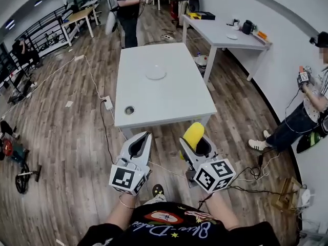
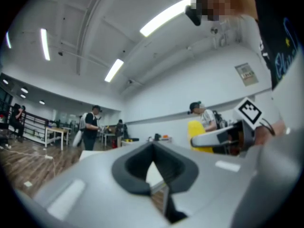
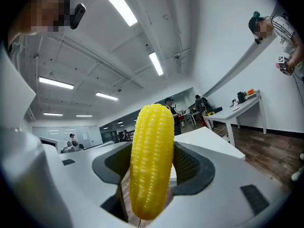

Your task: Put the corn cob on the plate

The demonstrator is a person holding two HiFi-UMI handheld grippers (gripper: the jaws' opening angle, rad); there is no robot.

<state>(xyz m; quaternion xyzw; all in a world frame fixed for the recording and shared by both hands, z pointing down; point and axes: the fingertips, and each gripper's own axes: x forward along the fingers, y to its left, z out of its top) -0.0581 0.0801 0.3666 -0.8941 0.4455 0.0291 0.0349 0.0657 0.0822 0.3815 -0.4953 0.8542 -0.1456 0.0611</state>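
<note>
The right hand-held gripper (image 1: 193, 140) has its jaws spread wide around the upright corn cob (image 1: 194, 131), held just short of the worktop's (image 1: 169, 99) near edge. The left hand-held gripper (image 1: 147, 136) is closed and empty. The plate (image 1: 156, 73) lies mid-worktop.

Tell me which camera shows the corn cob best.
The right gripper view: the corn cob fills its centre, kernels clear, gripped between the jaws. The head view shows only its yellow tip above the right gripper; the left gripper view, a small yellow patch.
</note>
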